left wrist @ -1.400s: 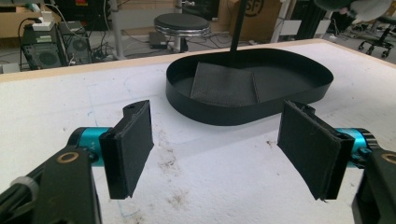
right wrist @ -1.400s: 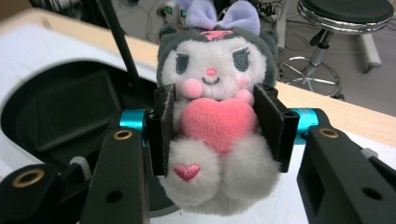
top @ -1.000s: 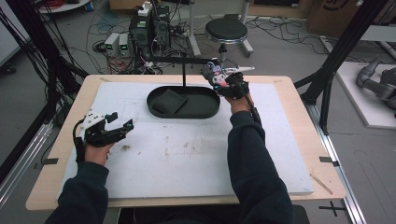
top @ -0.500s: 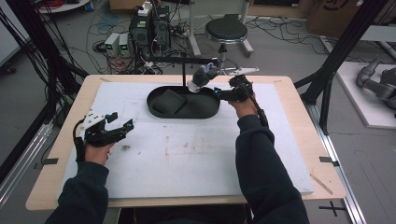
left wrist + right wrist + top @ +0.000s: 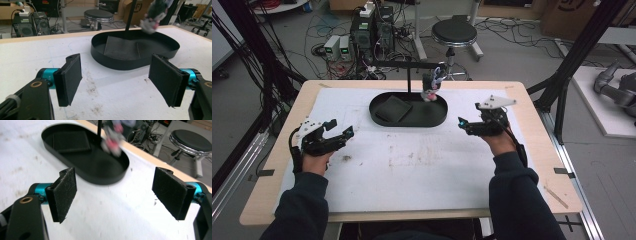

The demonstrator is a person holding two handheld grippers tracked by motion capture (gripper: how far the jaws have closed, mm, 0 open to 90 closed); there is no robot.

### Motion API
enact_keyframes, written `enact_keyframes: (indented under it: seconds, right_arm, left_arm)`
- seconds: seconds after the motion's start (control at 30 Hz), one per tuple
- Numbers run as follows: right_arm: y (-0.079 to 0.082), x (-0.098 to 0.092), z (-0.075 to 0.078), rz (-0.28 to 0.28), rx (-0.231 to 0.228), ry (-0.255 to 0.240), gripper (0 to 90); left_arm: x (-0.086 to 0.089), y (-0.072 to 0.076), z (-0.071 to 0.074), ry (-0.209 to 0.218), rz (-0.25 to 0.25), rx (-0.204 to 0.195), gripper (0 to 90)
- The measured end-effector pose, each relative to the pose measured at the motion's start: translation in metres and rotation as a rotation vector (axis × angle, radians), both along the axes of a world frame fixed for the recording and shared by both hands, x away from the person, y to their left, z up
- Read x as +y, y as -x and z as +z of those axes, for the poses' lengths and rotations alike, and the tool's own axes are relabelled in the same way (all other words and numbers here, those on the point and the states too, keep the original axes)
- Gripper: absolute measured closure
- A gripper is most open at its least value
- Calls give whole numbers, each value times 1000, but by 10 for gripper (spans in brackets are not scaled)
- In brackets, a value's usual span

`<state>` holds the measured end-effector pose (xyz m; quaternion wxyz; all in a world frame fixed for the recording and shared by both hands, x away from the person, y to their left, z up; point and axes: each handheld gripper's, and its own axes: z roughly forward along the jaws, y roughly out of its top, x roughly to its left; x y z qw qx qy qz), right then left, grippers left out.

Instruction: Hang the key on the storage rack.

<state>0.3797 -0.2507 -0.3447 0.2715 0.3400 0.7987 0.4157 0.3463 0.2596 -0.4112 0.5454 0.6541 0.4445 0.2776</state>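
**Right gripper lets go of the hung toy and pulls back**

Since a second ago the right gripper (image 5: 468,125) has left the black stand's crossbar and come back toward the right side of the tabletop (image 5: 532,200); its jaws have just been opening and now stand wide with nothing between them. What it was holding up by the bar, a small grey and pink soft toy (image 5: 432,85), hangs from the end of the crossbar (image 5: 404,64) above the right half of the oval black tray (image 5: 442,117). In the right gripper view the toy (image 5: 113,137) is blurred, so whether it hangs from a hook or a loop cannot be made out, and it may well be swinging.

On the other side, the left gripper (image 5: 343,134) rests low over the white mat at the left of the tabletop, jaws wide and empty, facing the tray (image 5: 105,65), where a dark folded cloth (image 5: 121,48) lies flat in the left half.

By the look of it the hanging step is done and the release is just over. A sensible next move would be to settle the right hand clear of the stand without brushing the toy, and to check that the toy holds on the bar before anything else is reached for.
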Motion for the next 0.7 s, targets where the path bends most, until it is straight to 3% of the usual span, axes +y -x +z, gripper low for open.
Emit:
enact_keyframes:
  seconds: [0.07,0.27,0.5,0.7]
  right_arm:
    - [9,-10,-13,-2,2,-19,203]
    - [27,-32,-38,-56,3,-4,203]
    - [34,-45,-51,-96,-1,-6,203]
    - [38,-48,-48,-111,-18,-17,203]
  left_arm:
    - [-1,1,0,-5,-8,-5,263]
    - [-3,3,3,-12,-12,-22,250]
    - [-4,4,3,-26,-7,-27,237]
    - [-8,6,5,-36,-25,-38,216]
